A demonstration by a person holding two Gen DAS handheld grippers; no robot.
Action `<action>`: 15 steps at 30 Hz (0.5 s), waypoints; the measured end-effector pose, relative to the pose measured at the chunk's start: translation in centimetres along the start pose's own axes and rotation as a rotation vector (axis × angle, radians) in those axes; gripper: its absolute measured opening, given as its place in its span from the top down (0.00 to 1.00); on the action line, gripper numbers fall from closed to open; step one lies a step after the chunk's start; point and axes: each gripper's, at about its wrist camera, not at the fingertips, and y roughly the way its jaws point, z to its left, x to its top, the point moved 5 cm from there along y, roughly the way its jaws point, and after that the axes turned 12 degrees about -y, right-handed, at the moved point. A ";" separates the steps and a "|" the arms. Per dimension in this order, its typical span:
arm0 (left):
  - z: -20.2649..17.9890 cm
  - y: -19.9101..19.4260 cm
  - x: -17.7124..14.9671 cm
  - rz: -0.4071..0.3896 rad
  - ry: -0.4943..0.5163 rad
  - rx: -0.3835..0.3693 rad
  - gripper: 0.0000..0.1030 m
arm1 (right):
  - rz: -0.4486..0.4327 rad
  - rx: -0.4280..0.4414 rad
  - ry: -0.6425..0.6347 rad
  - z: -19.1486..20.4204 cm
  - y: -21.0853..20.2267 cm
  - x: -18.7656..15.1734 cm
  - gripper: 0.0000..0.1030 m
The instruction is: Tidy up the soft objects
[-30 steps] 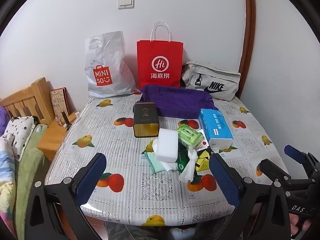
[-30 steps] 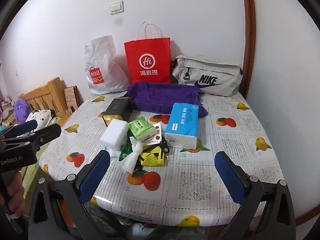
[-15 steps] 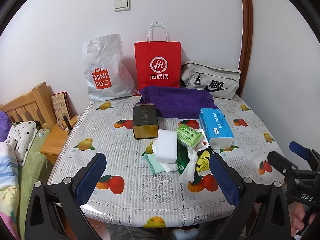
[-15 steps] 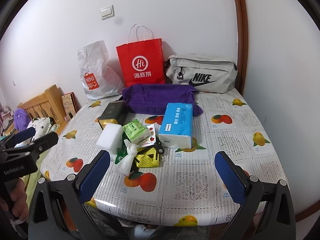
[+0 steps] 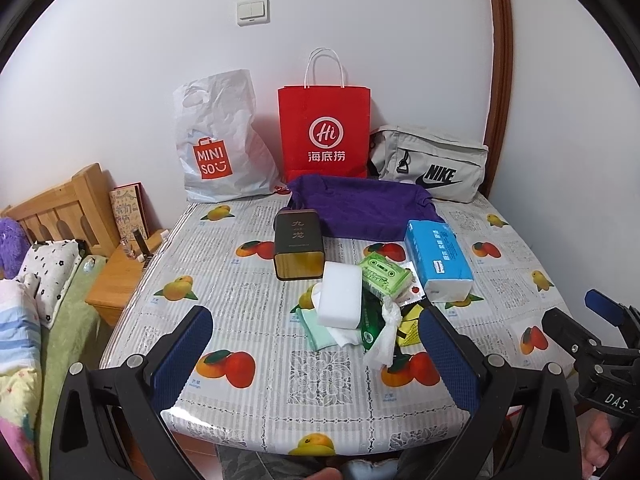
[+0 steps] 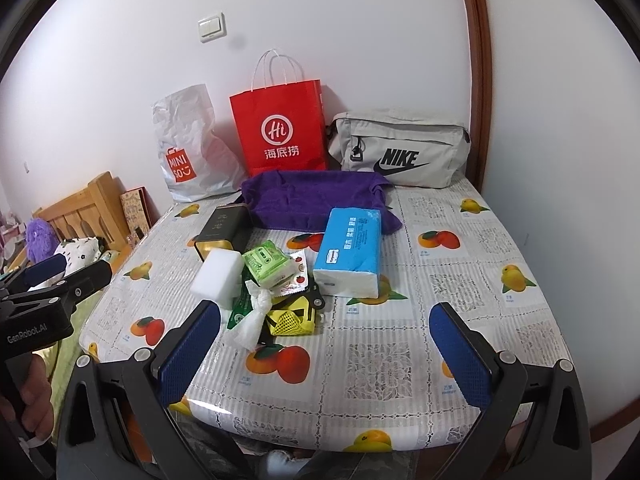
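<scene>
Your white sponge (image 5: 340, 299) covers most of the mint cloth (image 5: 318, 332) at frame centre; left gripper (image 5: 316, 354) and right gripper (image 6: 326, 354) both spread wide, holding nothing.

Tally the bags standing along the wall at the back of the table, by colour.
White plastic bag: 1
Red paper bag: 1
Grey bag: 1
Total: 3
</scene>
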 end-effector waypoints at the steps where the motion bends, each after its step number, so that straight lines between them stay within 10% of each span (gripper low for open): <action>1: 0.2 0.0 0.0 0.003 -0.017 -0.005 0.00 | 0.000 -0.001 0.001 0.0 0.0 0.0 0.00; 15: 0.1 -0.4 -0.2 -0.025 -0.012 0.000 0.00 | 0.003 -0.006 -0.004 0.0 -0.1 0.0 0.00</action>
